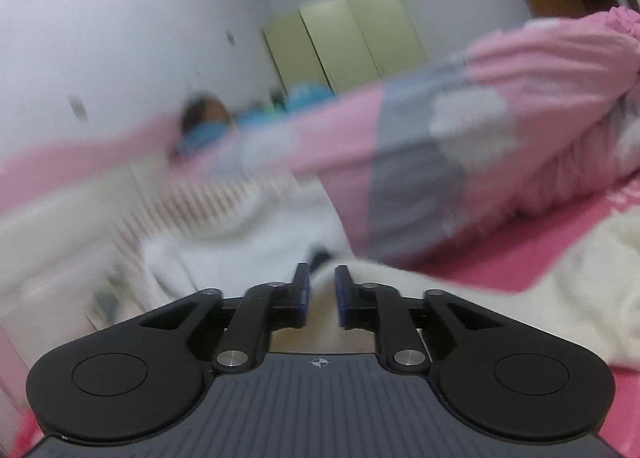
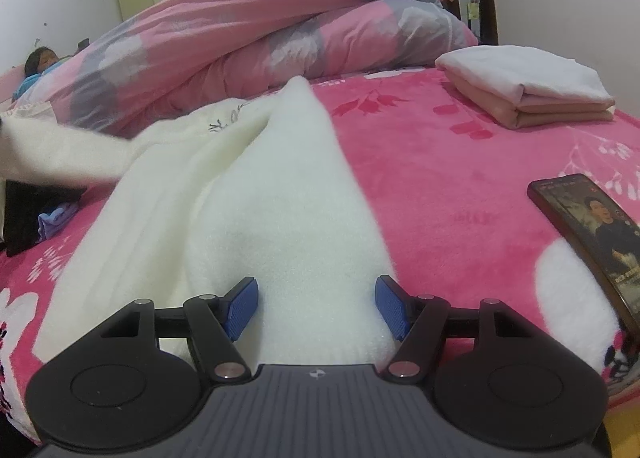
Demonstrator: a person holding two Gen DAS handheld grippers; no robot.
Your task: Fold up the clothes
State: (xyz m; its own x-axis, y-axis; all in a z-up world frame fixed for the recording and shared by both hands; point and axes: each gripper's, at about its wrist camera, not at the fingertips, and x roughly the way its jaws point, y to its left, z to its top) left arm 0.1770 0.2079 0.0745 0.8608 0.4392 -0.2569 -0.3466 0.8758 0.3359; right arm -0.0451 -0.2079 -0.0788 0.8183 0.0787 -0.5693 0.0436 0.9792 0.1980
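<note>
White fleece garment [image 2: 240, 194] lies spread and rumpled across the pink bed blanket [image 2: 460, 162]. Judged soft, light and limp; best taken at an edge or corner. Right tool [image 2: 316, 304] stands wide, straddling a raised fold without pinching it. Left tool [image 1: 321, 294] is narrow, apparently nipping white cloth. The right view alone shows 2 folded pieces stacked [image 2: 528, 92] and a phone [image 2: 592, 234]; the left view is blurred.
</note>
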